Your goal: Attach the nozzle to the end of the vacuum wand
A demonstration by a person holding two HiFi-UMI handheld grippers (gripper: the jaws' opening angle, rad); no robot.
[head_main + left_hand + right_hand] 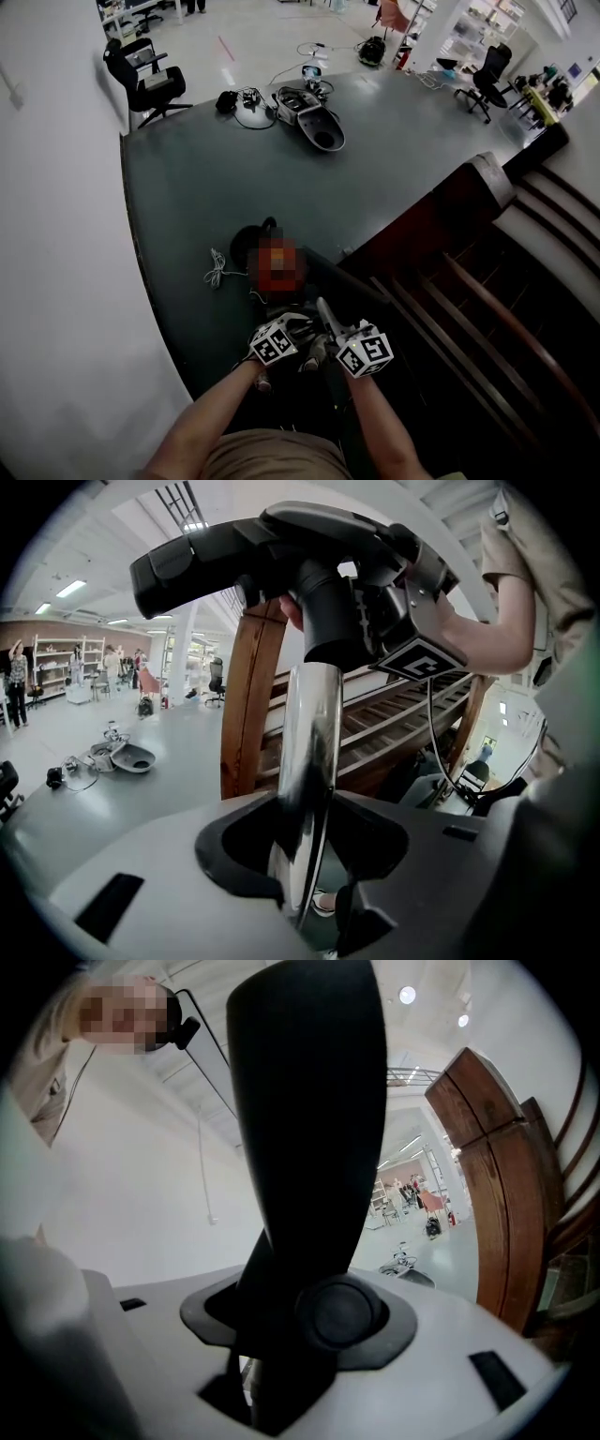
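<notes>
A chrome vacuum wand (311, 752) rises from between the jaws of my left gripper (305, 860), which is shut on it. The wand's upper end sits in the collar of the black nozzle (281, 550). That nozzle (309, 1138) fills the right gripper view, with my right gripper (291, 1335) shut on its neck. From the left gripper's camera, the right gripper's marker cube (427, 658) shows beside the nozzle, with a hand behind it. In the head view both grippers, left (277, 341) and right (362, 352), are close together low in the middle, and the wand is mostly hidden.
A dark wooden stair rail (473, 202) and steps (525, 300) run down the right. On the grey floor (187, 187) lie a white cable (217, 272) and, farther off, vacuum parts (314, 120). An office chair (145, 82) stands at the back left. A white wall (56, 234) lines the left.
</notes>
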